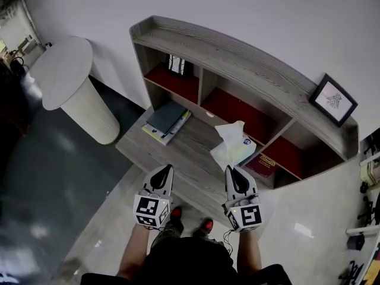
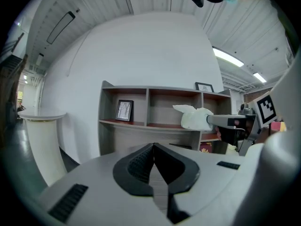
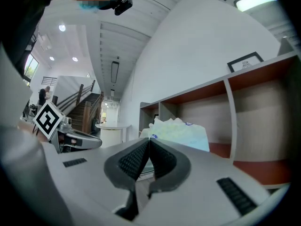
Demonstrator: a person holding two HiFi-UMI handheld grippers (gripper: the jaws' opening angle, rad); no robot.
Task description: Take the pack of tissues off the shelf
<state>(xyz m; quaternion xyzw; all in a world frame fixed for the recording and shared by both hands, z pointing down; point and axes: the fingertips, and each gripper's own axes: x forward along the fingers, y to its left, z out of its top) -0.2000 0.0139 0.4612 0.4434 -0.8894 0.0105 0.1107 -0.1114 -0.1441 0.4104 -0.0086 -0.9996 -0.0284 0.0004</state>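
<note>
We see the shelf (image 1: 249, 70) standing against the white wall: a grey wooden unit with red-floored compartments and a tabletop (image 1: 184, 159) jutting out along its front. The pack of tissues (image 1: 233, 147) is in front of the shelf's middle compartment, out over that tabletop, with a white tissue sticking up from its top. In the left gripper view we find the pack level with the compartments and clear of the tabletop below them.

The right tongs (image 1: 231, 169) point at the shelf with their tips touching the pack's near edge. In the right gripper view we see the two jaws pressed together, and the pale wrapper begins right at their tips, so we read them as clenched on a thin edge of the pack. The left tongs (image 1: 168, 170) sit beside them, toward the shelf's left end and just short of the tabletop's front edge. Their jaws are closed against each other with nothing between them.

A stack of books (image 1: 166, 121) lies on the tabletop in front of the shelf's left compartment, well apart from the pack. Inside that compartment a small framed picture (image 1: 178, 66) stands upright. A dark red book (image 1: 261, 164) lies flat at the shelf's right compartment, and a framed print (image 1: 334, 100) stands on the shelf's top board at its right end. A white pedestal (image 1: 71, 82) stands off the shelf's left end.
</note>
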